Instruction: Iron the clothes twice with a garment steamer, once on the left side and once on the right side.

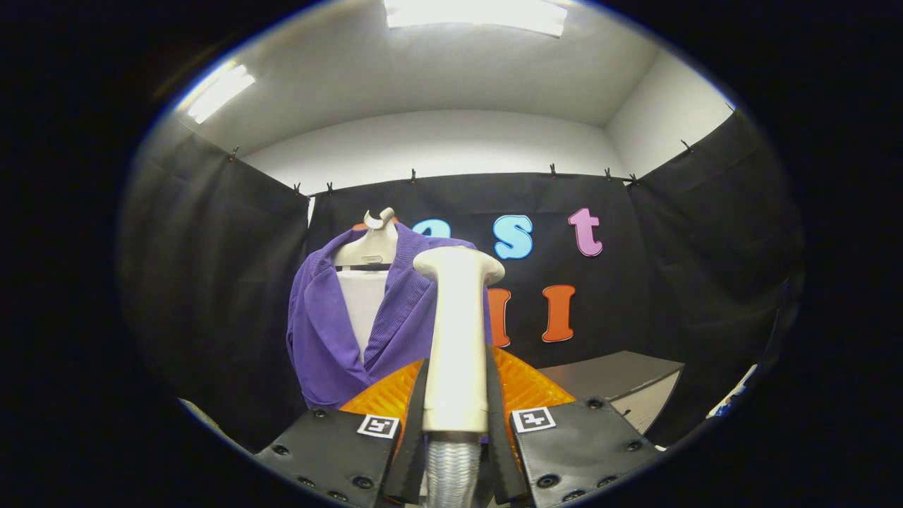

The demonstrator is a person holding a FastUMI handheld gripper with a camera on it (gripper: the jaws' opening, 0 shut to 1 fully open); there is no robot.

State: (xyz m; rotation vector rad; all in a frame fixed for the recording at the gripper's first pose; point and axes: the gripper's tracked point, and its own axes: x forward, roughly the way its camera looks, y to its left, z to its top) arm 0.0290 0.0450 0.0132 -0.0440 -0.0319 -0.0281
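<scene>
The fingers [456, 395] are clamped on the handle of the steamer [457, 331], one on each side, and it stands upright between them with its head at the top and its ribbed hose [451, 469] running down below. The purple jacket [331, 331] hangs on a pale dress form [368, 247] beyond the fingers; the steamer head overlaps the edge of the jacket's panel nearest it, though how far apart they are cannot be told. A grey counter [621, 381] sits off to the other side. The step in hand looks like bringing the head up to the cloth for a pass. To do it well, the grip should be kept firm so the handle does not twist, the head should meet the fabric flat near the shoulder, and it should be drawn straight down one front panel at an even pace. The hose needs slack so it does not drag the head off line.
</scene>
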